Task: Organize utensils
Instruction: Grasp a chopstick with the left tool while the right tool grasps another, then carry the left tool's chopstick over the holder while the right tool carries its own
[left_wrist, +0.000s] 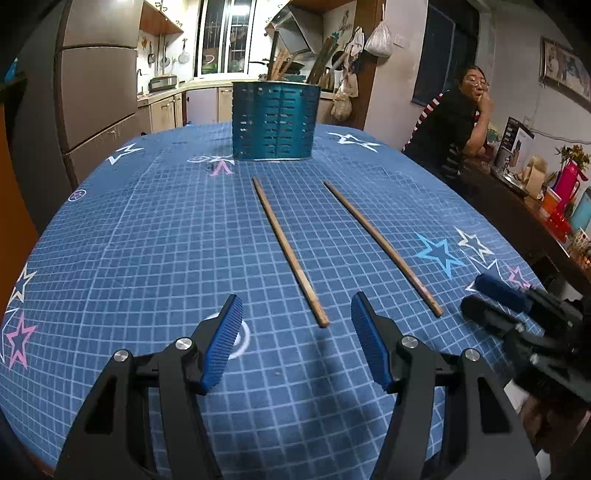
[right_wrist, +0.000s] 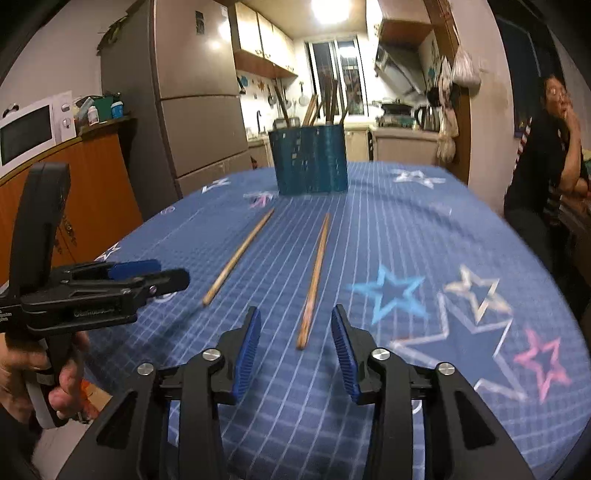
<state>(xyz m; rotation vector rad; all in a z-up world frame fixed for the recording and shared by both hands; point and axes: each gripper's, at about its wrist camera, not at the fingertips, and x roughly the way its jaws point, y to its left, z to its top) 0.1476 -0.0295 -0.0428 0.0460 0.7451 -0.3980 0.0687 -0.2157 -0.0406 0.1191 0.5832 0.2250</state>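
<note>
Here the counter carries a blue cloth printed with a white grid and scattered stars in white, light blue and pink. Behind the far edge of the counter stands a kitchen: a tall grey refrigerator at the left, wall cabinets, a barred window and a range hood. A white microwave sits on an orange cabinet off the left edge. A seated person leans on a dark side table off the right edge, hand raised to the face.

A blue slotted utensil holder stands upright near the far edge of the counter, about centred. The right wrist view shows several wooden sticks standing inside it, rising above its rim; their exact count cannot be told.

Two wooden chopsticks lie flat on the cloth between the holder and the near edge, apart from each other and not touching. The left chopstick and the right chopstick both run from the holder's side toward the near edge.

The left gripper hangs over the near edge, jaws released and wide, with nothing between them; the near tip of the left chopstick lies just ahead of the gap. The right gripper has its jaws parted more narrowly and grasps nothing; the near tip of the right chopstick lies just ahead of its gap. A hand holds the left gripper's handle.
</note>
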